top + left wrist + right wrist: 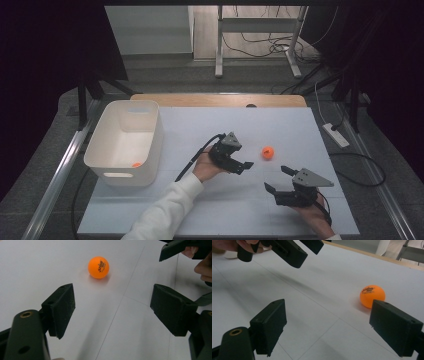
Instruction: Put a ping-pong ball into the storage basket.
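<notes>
An orange ping-pong ball (pixel 268 152) lies on the white table top, right of centre. My left gripper (pixel 243 167) hovers just left of it, jaws open and pointing toward the ball. In the left gripper view the ball (pixel 98 267) sits ahead of the open gripper (pixel 113 302), slightly left, with nothing between the pads. My right gripper (pixel 276 178) rests nearer the front edge, below the ball, also open. In the right gripper view the ball (pixel 372 296) shows just beyond the right jaw of the empty gripper (pixel 329 322). A second orange ball (pixel 136 164) lies inside the white bin (pixel 150 145).
The white plastic bin stands at the table's left side, its handle cut-out facing me. The left gripper (pixel 289 250) hangs across the top of the right gripper view; the right gripper's jaw (pixel 175 247) and a hand show at the top right of the left gripper view. A power strip (pixel 336 135) lies off the table's right edge.
</notes>
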Demonstrator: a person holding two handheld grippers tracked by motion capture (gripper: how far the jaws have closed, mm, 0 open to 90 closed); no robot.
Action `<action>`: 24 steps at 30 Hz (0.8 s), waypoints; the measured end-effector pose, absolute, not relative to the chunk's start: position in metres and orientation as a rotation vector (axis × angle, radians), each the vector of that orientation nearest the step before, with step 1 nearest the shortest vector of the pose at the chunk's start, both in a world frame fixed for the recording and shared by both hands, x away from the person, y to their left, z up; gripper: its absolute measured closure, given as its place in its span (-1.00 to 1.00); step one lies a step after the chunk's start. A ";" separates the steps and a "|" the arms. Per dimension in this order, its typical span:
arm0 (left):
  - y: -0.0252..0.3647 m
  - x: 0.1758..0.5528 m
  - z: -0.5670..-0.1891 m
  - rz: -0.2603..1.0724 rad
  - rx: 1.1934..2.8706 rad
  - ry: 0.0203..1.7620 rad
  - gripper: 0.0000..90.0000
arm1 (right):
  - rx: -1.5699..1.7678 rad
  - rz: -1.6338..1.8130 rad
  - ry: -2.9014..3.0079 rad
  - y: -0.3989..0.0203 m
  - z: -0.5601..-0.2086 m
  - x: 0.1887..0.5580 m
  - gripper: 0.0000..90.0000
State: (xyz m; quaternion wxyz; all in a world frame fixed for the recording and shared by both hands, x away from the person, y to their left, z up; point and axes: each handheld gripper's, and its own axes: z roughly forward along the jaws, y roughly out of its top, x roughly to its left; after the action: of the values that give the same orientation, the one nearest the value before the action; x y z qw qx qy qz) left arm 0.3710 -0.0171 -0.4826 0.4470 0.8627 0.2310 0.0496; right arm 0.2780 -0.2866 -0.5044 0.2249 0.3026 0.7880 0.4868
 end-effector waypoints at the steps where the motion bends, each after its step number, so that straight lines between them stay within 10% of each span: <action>1: -0.018 0.371 -0.483 0.121 2.136 0.574 -0.54 | 0.833 1.344 2.173 -0.287 -0.504 0.278 -0.69; 24: -0.042 0.383 -0.496 0.112 2.160 0.588 -0.54 | 0.838 1.358 2.162 -0.287 -0.503 0.277 -0.69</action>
State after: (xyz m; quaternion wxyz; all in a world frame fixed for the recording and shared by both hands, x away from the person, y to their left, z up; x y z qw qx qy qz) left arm 0.3832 -0.0415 -0.4960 0.4349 0.8678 0.2361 0.0451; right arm 0.2768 -0.2875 -0.5031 0.2255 0.3038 0.7838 0.4924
